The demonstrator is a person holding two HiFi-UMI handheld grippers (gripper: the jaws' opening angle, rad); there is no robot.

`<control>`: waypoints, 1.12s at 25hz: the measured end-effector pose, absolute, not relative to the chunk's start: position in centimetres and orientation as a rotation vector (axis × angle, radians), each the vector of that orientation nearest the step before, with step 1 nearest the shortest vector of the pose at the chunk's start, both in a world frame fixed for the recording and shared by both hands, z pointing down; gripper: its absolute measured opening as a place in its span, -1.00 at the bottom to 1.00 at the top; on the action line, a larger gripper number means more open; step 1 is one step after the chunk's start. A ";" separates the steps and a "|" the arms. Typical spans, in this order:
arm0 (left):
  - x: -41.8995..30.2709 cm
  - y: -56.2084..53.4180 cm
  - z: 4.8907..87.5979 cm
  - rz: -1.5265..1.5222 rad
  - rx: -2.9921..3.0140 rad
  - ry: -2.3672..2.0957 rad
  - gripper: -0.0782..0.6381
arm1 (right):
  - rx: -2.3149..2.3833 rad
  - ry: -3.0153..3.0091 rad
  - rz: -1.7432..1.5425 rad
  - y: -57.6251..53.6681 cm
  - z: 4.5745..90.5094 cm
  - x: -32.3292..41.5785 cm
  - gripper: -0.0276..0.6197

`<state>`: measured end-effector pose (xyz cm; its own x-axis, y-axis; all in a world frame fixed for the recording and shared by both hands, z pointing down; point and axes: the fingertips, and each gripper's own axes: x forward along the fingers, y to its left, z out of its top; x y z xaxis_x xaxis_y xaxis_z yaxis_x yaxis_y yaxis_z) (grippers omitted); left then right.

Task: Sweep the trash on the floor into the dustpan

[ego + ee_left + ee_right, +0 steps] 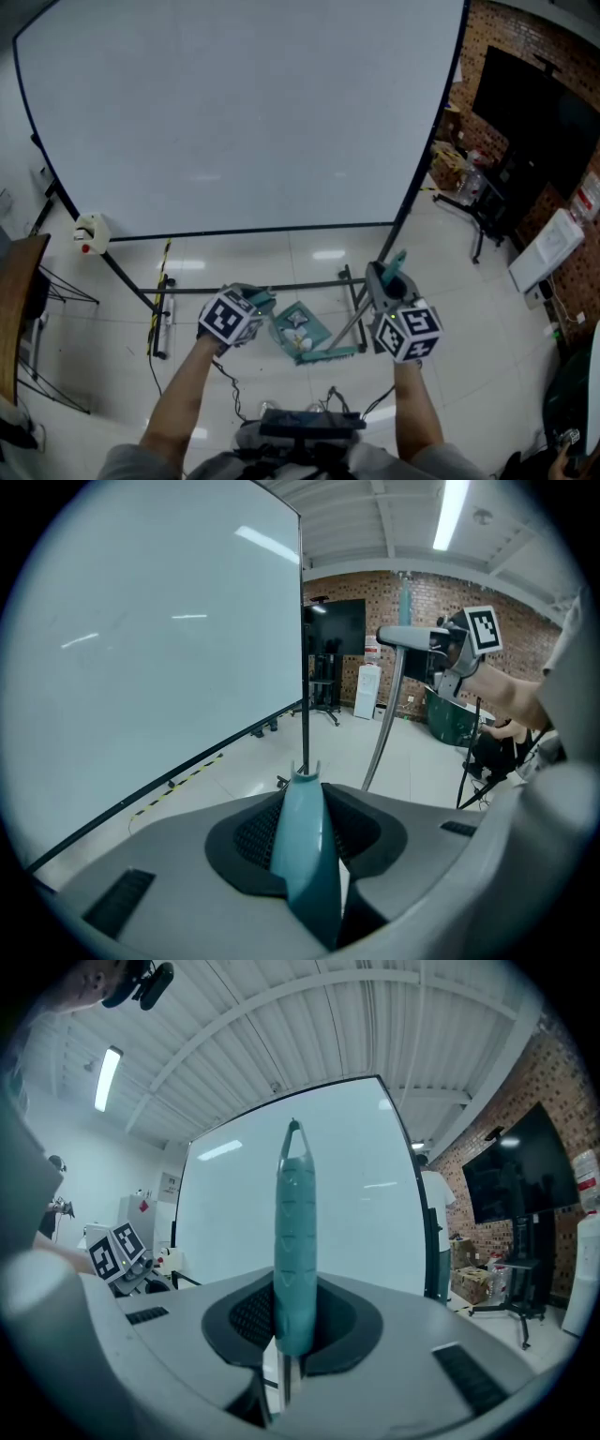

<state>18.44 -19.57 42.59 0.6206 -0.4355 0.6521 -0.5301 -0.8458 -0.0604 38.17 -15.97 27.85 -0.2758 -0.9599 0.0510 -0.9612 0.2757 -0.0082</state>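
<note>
In the head view a teal dustpan [302, 330] hangs low over the white tiled floor, with white crumpled trash [298, 321] lying in it. My left gripper [257, 306] is shut on the dustpan's teal handle [305, 841], which runs up between the jaws of the left gripper [306, 855]. My right gripper [385, 282] is shut on the broom's teal grip [293, 1232], which stands upright between the jaws of the right gripper [292, 1330]. The broom's metal shaft [352, 323] slants down to the teal brush head [328, 354] at the dustpan's near edge.
A large white screen [234, 112] on a black stand with floor legs [159, 314] fills the space ahead. A black TV on a stand [534, 112] and cardboard boxes [452, 161] stand at right. A wooden table [17, 305] is at left. A seated person [506, 738] is nearby.
</note>
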 end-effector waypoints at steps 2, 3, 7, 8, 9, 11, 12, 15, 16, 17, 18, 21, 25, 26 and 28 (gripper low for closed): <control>18.4 -19.6 42.5 1.032 2.704 -0.810 -0.45 | 1.871 -2.476 0.058 -16.0 27.9 38.3 -0.81; 18.5 -19.6 42.5 1.030 2.705 -0.809 -0.45 | 1.873 -2.473 0.058 -16.0 28.0 38.4 -0.80; 18.8 -19.6 42.6 1.022 2.711 -0.796 -0.45 | 1.882 -2.459 0.060 -15.9 28.3 38.8 -0.80; 18.9 -19.7 42.6 1.018 2.712 -0.792 -0.45 | 1.884 -2.455 0.061 -15.9 28.3 38.9 -0.80; 19.0 -19.6 42.6 1.015 2.712 -0.787 -0.45 | 1.885 -2.451 0.064 -15.9 28.4 39.1 -0.81; 19.3 -19.5 42.8 1.020 2.712 -0.775 -0.45 | 1.889 -2.438 0.074 -15.7 28.7 39.5 -0.81; 19.4 -19.5 43.0 1.025 2.714 -0.768 -0.45 | 1.892 -2.429 0.078 -15.6 28.9 39.6 -0.80; 19.7 -19.8 43.8 1.053 2.737 -0.736 -0.45 | 1.909 -2.398 0.085 -15.2 29.5 40.2 -0.81; 20.0 -19.9 44.3 1.066 2.748 -0.719 -0.45 | 1.915 -2.387 0.090 -15.0 29.7 40.5 -0.81; 20.3 -19.8 44.9 1.080 2.757 -0.698 -0.45 | 1.918 -2.378 0.097 -14.9 30.0 40.8 -0.81; 20.7 -19.8 45.7 1.095 2.764 -0.675 -0.45 | 1.920 -2.369 0.108 -14.8 30.3 41.0 -0.81; 22.1 -19.9 48.6 1.139 2.771 -0.601 -0.45 | 1.931 -2.335 0.146 -14.4 31.5 41.9 -0.81; 24.1 -21.2 52.2 1.179 2.787 -0.514 -0.45 | 1.937 -2.284 0.187 -14.3 33.7 42.9 -0.81; 24.6 -21.6 53.2 1.192 2.795 -0.486 -0.45 | 1.937 -2.271 0.198 -14.4 34.3 43.2 -0.81; 25.9 -22.0 54.9 1.215 2.818 -0.416 -0.45 | 1.943 -2.240 0.222 -14.4 35.7 43.7 -0.81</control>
